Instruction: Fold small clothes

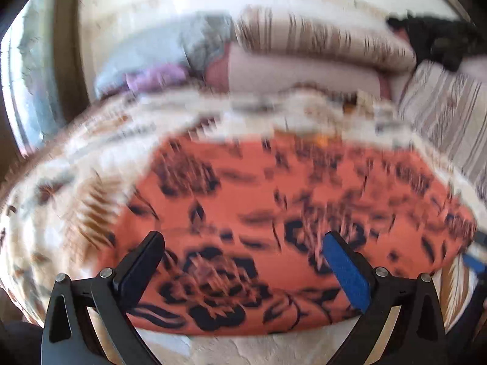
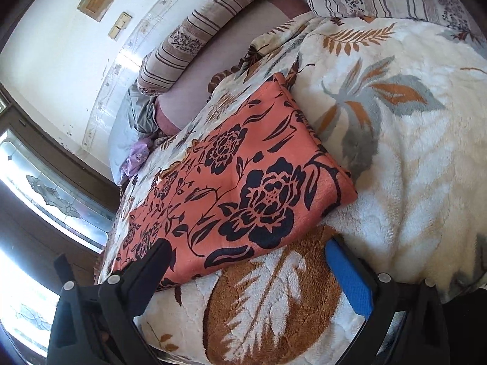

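Note:
An orange cloth with black flowers [image 1: 274, 206] lies folded flat on a white leaf-patterned blanket [image 1: 76, 188]. The left wrist view is blurred. My left gripper [image 1: 243, 243] is open and empty, hovering over the cloth's near edge. In the right wrist view the same cloth [image 2: 237, 176] lies as a folded rectangle on the blanket [image 2: 411, 158]. My right gripper [image 2: 246, 252] is open and empty, its fingers just off the cloth's near edge, above the blanket. The blue pad of the right gripper shows at the right edge of the left wrist view [image 1: 474, 261].
Striped cushions [image 2: 213, 21] and a plain pinkish sofa seat [image 2: 213, 60] lie behind the blanket. A grey garment [image 2: 143, 112] and a purple one [image 2: 138, 155] sit at the far end. A white wall [image 2: 61, 45] and a window [image 2: 54, 194] are at left.

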A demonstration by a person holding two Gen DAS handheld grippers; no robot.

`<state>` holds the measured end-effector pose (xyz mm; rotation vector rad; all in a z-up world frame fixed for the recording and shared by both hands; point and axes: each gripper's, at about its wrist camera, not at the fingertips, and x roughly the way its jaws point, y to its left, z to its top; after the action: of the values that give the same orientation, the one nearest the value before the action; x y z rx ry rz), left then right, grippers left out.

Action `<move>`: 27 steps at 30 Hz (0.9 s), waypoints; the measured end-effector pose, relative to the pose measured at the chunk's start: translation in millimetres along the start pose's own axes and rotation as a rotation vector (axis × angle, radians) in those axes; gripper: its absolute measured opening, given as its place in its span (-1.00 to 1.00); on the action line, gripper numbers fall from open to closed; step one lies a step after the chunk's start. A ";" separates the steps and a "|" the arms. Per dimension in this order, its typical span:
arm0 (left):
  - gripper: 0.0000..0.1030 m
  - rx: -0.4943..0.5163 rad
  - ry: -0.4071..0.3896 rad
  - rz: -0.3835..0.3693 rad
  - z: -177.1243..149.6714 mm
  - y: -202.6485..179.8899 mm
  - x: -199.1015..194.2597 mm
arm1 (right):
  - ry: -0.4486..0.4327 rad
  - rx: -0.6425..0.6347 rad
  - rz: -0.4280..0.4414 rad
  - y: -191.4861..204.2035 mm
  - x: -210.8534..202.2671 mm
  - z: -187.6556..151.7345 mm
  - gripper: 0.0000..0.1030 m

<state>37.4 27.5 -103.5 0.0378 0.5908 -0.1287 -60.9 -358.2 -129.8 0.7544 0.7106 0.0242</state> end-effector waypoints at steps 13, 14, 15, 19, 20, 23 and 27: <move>0.99 -0.096 0.162 0.090 -6.8 31.7 19.4 | -0.009 -0.035 -0.062 8.0 2.4 -4.1 0.98; 0.99 -0.112 0.109 0.098 -3.4 34.9 10.5 | -0.011 -0.027 -0.058 7.0 2.0 -3.8 0.98; 0.99 -0.123 0.061 0.105 -1.0 38.3 3.8 | -0.012 -0.019 -0.055 6.6 1.2 -3.9 0.98; 0.99 -0.158 0.134 0.106 -6.6 49.3 15.4 | -0.017 0.009 -0.045 4.8 -1.1 -4.4 0.98; 0.99 -0.175 0.240 0.094 -13.4 53.6 34.3 | -0.017 0.012 -0.044 4.8 -1.5 -4.6 0.98; 1.00 -0.141 0.227 0.148 -13.4 51.9 31.6 | -0.017 0.012 -0.042 4.4 -2.0 -4.8 0.98; 1.00 -0.201 0.066 0.178 -5.0 60.1 4.8 | -0.020 0.032 -0.022 1.0 -3.8 -4.3 0.98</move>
<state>46.5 86.8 -110.4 -0.1005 0.6613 0.1052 -66.2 -355.8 -129.2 0.7764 0.7017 -0.0149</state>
